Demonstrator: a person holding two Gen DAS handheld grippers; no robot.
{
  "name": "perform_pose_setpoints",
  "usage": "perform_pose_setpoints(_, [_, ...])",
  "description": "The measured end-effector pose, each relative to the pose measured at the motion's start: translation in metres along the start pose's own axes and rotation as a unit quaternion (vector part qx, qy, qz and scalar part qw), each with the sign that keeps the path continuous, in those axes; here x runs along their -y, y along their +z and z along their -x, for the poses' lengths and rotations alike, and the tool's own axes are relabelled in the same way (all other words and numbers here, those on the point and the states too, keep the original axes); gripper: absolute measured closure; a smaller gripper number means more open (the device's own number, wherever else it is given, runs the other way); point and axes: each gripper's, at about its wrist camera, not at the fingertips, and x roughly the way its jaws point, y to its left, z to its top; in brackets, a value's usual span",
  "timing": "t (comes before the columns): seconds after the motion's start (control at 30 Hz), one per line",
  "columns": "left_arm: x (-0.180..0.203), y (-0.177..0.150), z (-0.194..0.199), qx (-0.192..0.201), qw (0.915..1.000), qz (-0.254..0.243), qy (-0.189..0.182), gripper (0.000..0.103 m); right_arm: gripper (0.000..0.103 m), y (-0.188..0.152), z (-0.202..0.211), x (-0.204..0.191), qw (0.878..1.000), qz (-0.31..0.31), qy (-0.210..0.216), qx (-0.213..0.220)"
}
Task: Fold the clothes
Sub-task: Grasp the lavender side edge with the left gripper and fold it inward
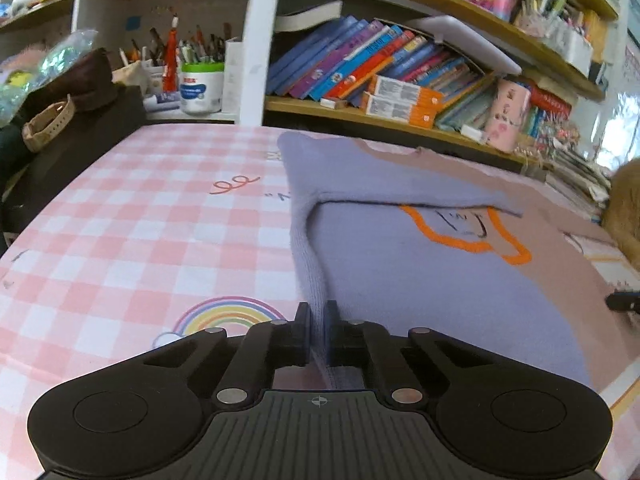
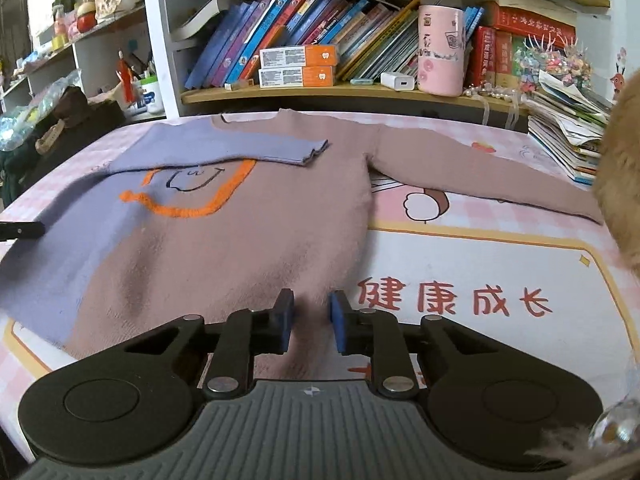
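Note:
A sweater, half lilac and half dusty pink with an orange outline on its chest, lies flat on the table (image 1: 432,264) (image 2: 248,232). Its lilac sleeve (image 2: 224,146) is folded across the chest; the pink sleeve (image 2: 480,176) stretches out to the right. My left gripper (image 1: 318,330) is shut on the sweater's lilac left edge near the hem. My right gripper (image 2: 310,322) is a little open over the pink hem, with cloth between the pads (image 2: 338,320). The left gripper's tip shows at the left edge of the right wrist view (image 2: 22,230).
The table wears a pink checked cloth (image 1: 140,240) with a rainbow and red characters (image 2: 452,300). Shelves of books (image 2: 320,32) run behind it. A dark bag (image 1: 72,120) sits at the left, a paper stack (image 2: 568,136) at the right, something furry (image 2: 624,184) at the right edge.

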Motion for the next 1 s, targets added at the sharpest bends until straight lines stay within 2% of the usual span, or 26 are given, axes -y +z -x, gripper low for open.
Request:
perform_pose_setpoints(0.37, [-0.02,0.009,-0.007,0.002,0.9997,0.009,0.022,0.098,0.088,0.004,-0.009,-0.022,1.0,0.015,0.024,-0.002])
perform_pose_setpoints(1.0, [-0.034,-0.01,0.019,0.004,0.9991,0.025,0.033,0.098,0.088,-0.005,0.003,-0.043,0.998,0.044,0.048,-0.004])
